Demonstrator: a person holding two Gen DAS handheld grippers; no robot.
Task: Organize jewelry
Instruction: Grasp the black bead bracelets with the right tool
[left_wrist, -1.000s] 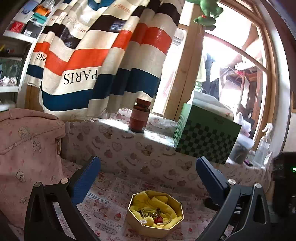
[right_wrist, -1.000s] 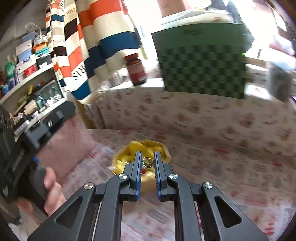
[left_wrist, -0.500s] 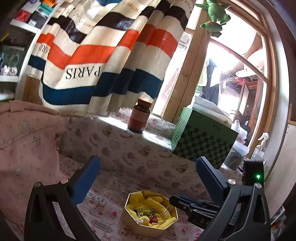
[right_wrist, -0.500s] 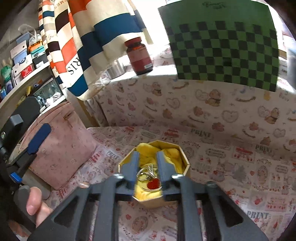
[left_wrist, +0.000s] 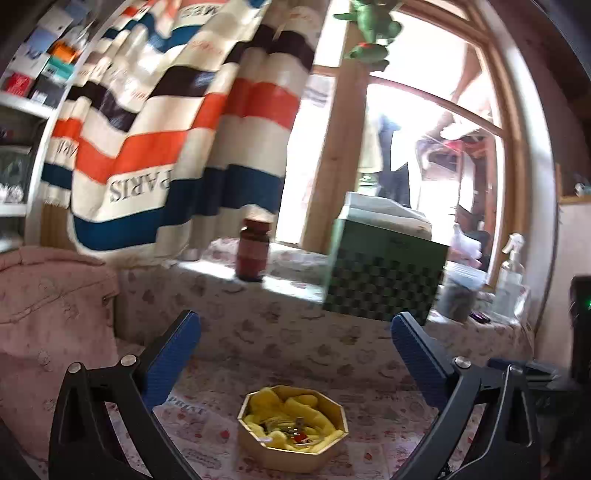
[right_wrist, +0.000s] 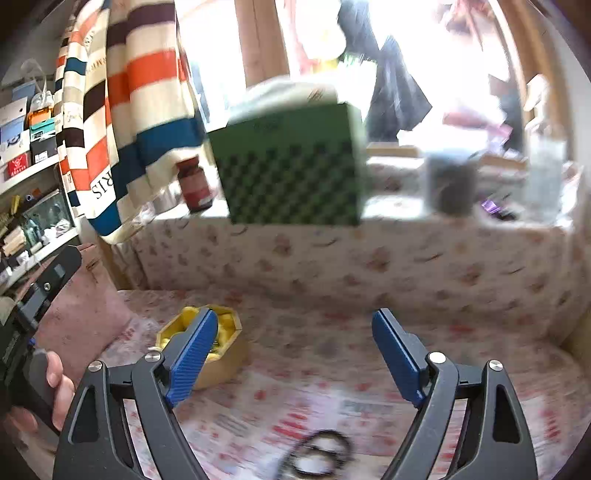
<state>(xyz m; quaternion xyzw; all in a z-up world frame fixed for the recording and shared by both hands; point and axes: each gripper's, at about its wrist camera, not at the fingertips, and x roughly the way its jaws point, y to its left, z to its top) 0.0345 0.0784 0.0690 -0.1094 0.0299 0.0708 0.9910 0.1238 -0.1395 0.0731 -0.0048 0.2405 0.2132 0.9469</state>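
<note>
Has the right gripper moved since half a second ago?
Yes. The right gripper has opened and pulled back to the right; the gold box, then between its fingers, now sits behind the left finger.

The octagonal box is gold with yellow lining. The cube wears green-black checks. The curtain carries cream, orange, navy stripes.

Blown-out daylight from the window, motion blur, fisheye-bent edges.
</note>
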